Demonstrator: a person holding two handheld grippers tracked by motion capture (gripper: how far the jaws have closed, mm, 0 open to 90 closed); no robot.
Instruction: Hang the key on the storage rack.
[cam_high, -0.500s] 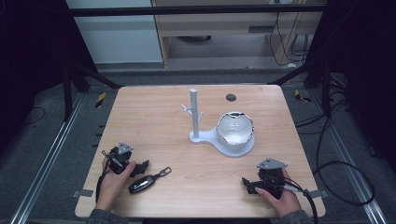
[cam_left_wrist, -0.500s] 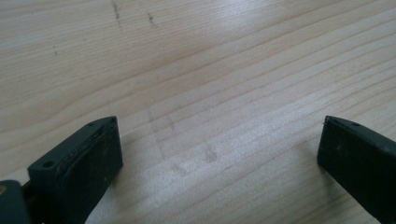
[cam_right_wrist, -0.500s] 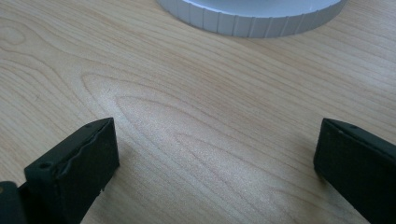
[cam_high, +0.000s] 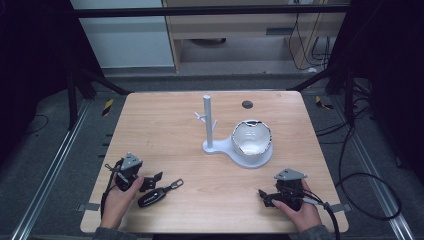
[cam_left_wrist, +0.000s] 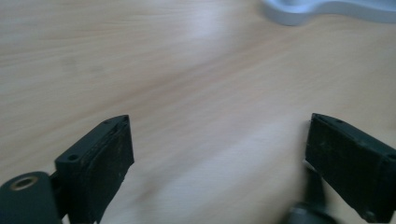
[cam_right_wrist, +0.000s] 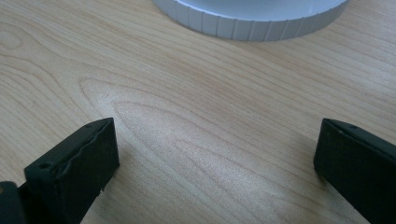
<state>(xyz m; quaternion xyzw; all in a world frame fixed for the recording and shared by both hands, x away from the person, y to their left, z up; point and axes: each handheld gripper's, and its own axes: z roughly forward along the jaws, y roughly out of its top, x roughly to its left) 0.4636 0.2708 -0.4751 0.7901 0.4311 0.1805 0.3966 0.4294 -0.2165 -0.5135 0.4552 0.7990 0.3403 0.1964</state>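
Black car key (cam_high: 152, 197) lies just beside the spread left gripper (cam_high: 154, 180).

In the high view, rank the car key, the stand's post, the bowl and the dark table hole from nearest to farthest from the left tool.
1. Car key: right beside the left tool, at the near edge.
2. Stand's post: mid-table.
3. Bowl: right of the post.
4. Dark table hole: by the far edge.

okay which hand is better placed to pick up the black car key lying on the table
Left. The left gripper, jaws open, sits right beside the black car key with its metal ring, while the right gripper rests across the wooden table.
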